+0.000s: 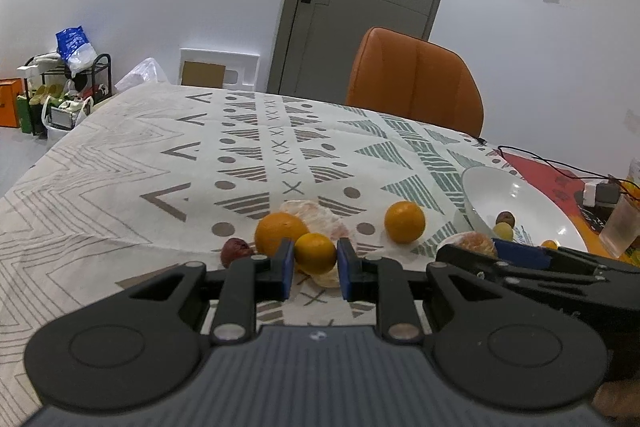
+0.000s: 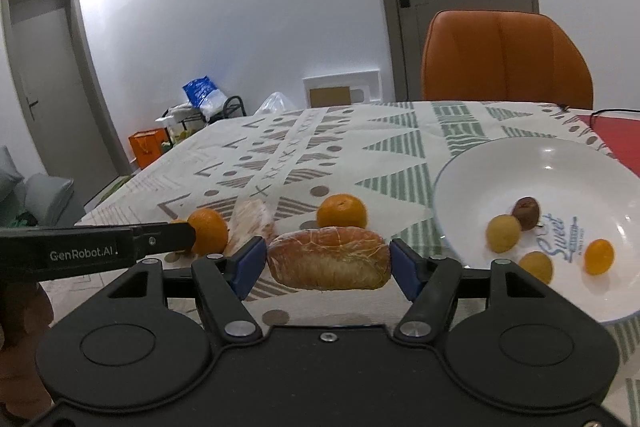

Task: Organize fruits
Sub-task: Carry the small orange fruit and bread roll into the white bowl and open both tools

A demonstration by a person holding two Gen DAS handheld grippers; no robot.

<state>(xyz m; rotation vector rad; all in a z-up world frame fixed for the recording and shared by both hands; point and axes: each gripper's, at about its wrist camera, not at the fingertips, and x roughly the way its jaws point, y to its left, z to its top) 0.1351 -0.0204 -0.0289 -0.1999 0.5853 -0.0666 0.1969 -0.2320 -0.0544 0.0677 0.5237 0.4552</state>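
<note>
While the left gripper (image 1: 313,267) is pinching a small orange (image 1: 315,253) above the cloth (image 1: 120,179), bare cloth is stretching wide toward the far edge. A bigger orange (image 1: 280,231), a peeled segment (image 1: 316,214) and a dark fruit (image 1: 236,250) are sitting just behind; another orange (image 1: 404,221) is lying near the bowl (image 1: 520,199), whose right side is being cut off.

In the right view, the right gripper (image 2: 328,261) is clamping a peeled, white-veined fruit (image 2: 329,258) beside the bowl (image 2: 472,171), which is holding 5 small fruits (image 2: 503,233). The left gripper's arm (image 2: 96,247) is hiding part of 1 orange (image 2: 208,230).
</note>
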